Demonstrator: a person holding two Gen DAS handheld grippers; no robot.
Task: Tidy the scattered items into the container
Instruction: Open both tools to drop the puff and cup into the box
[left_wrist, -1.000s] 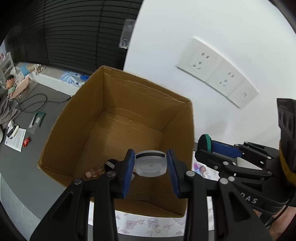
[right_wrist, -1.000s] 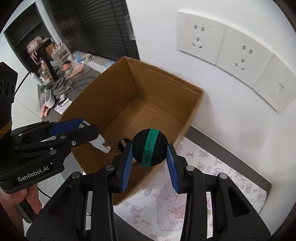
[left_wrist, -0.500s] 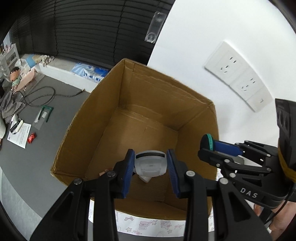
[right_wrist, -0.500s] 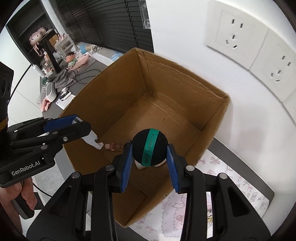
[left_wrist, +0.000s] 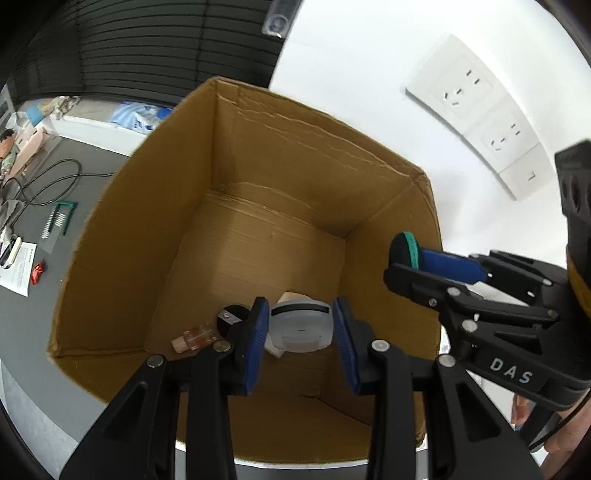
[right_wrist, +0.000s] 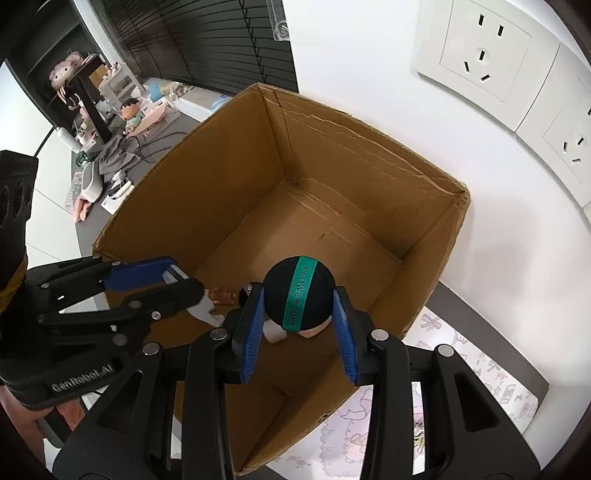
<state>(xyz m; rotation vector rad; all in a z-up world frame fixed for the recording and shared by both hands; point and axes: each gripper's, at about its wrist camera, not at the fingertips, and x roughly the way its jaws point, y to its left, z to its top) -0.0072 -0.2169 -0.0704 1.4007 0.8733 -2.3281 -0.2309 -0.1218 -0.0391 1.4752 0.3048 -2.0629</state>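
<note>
An open cardboard box (left_wrist: 295, 155) (right_wrist: 207, 177) stands against the white wall. My left gripper (left_wrist: 300, 326) is shut on a round white plastic item (left_wrist: 299, 328) and holds it over the box's near part. My right gripper (right_wrist: 298, 300) is shut on a black ball with a green band (right_wrist: 299, 295) and holds it above the box interior; it also shows at the right of the left wrist view (left_wrist: 404, 251). On the box floor lie a small amber bottle (left_wrist: 195, 336), a black round item (left_wrist: 231, 317) and a pale item, partly hidden behind the grippers.
Wall sockets (right_wrist: 480, 55) are on the wall behind the box. A patterned white mat (right_wrist: 424, 406) lies to the box's right. On the grey desk to the left are cables (left_wrist: 48, 181), a paper slip (left_wrist: 20, 266), a figurine (right_wrist: 131, 110) and clutter.
Both grippers have moved forward and over the box opening, each still holding its item. The box now fills more of both views.
</note>
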